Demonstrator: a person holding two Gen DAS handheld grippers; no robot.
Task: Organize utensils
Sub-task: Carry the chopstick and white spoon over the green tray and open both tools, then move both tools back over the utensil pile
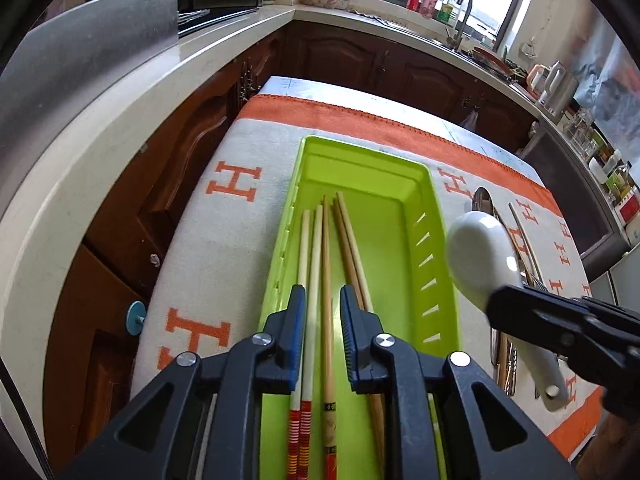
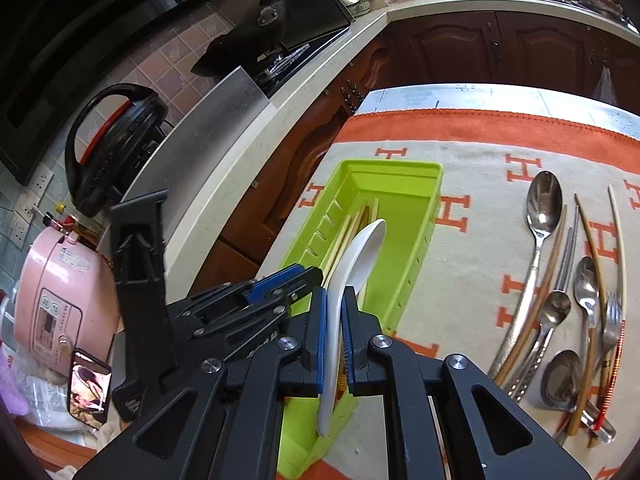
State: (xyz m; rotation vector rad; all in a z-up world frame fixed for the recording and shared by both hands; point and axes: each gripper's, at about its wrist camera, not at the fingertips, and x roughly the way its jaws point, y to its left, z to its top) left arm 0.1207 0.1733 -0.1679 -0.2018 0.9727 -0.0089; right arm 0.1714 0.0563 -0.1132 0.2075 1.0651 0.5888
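A lime-green utensil tray [image 1: 404, 184] lies on an orange-and-white towel and holds several chopsticks [image 1: 327, 264]. My left gripper [image 1: 322, 300] is open just above the chopsticks at the tray's near end. My right gripper [image 2: 335, 300] is shut on the handle of a white ceramic spoon [image 2: 360, 252] and holds it over the tray [image 2: 416, 220]. In the left wrist view the spoon [image 1: 478, 256] hangs at the tray's right wall, held by the right gripper [image 1: 520, 304]. Loose metal spoons [image 2: 542, 208], forks and chopsticks lie on the towel to the right.
A white kitchen counter [image 1: 120, 128] with dark wood cabinets runs along the left and back. A pink rice cooker [image 2: 60, 296], a black pot [image 2: 116, 140] and a phone [image 2: 90, 388] stand to the left. A sink with a tap [image 1: 460, 16] is at the back.
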